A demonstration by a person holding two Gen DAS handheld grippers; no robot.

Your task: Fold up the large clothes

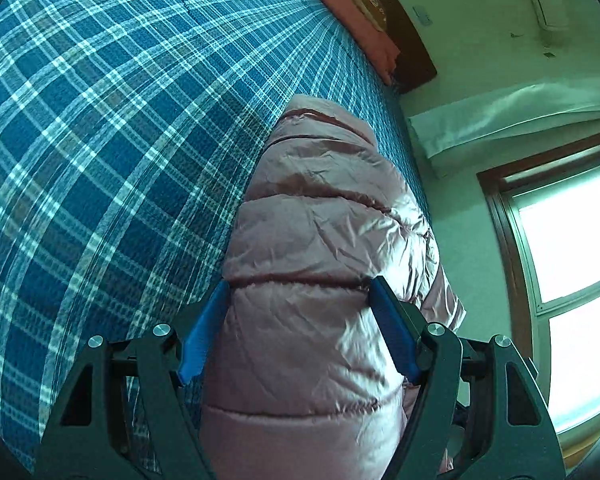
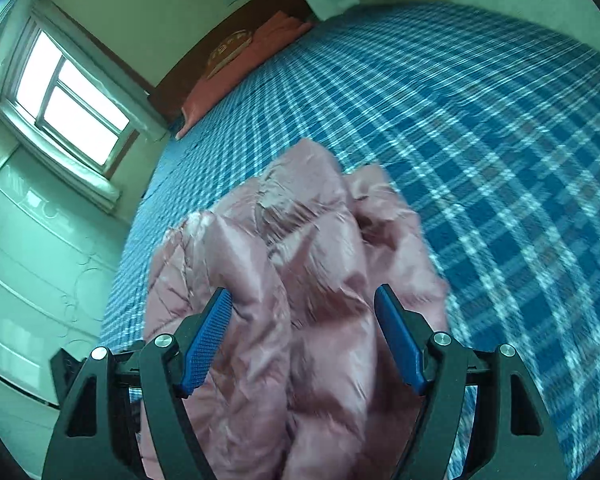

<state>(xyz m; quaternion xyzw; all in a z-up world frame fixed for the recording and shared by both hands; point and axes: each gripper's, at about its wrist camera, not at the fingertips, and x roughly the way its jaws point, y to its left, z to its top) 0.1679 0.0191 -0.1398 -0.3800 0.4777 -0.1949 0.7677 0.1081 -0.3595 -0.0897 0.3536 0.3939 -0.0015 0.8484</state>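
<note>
A pink quilted puffer jacket (image 1: 316,248) lies on a bed with a blue plaid sheet (image 1: 100,140). In the left wrist view my left gripper (image 1: 298,292) is open, its blue fingers (image 1: 204,336) wide apart on either side of a padded part of the jacket. In the right wrist view the jacket (image 2: 300,260) is bunched and blurred over the sheet (image 2: 480,140). My right gripper (image 2: 304,300) is open too, its blue fingers (image 2: 206,340) straddling the bunched fabric. I cannot tell whether the pads touch the fabric.
An orange pillow (image 2: 236,72) and a dark wooden headboard (image 2: 260,12) are at the bed's far end. A window (image 2: 68,96) and a white cabinet (image 2: 32,260) stand beside the bed. The jacket lies near the bed's window-side edge.
</note>
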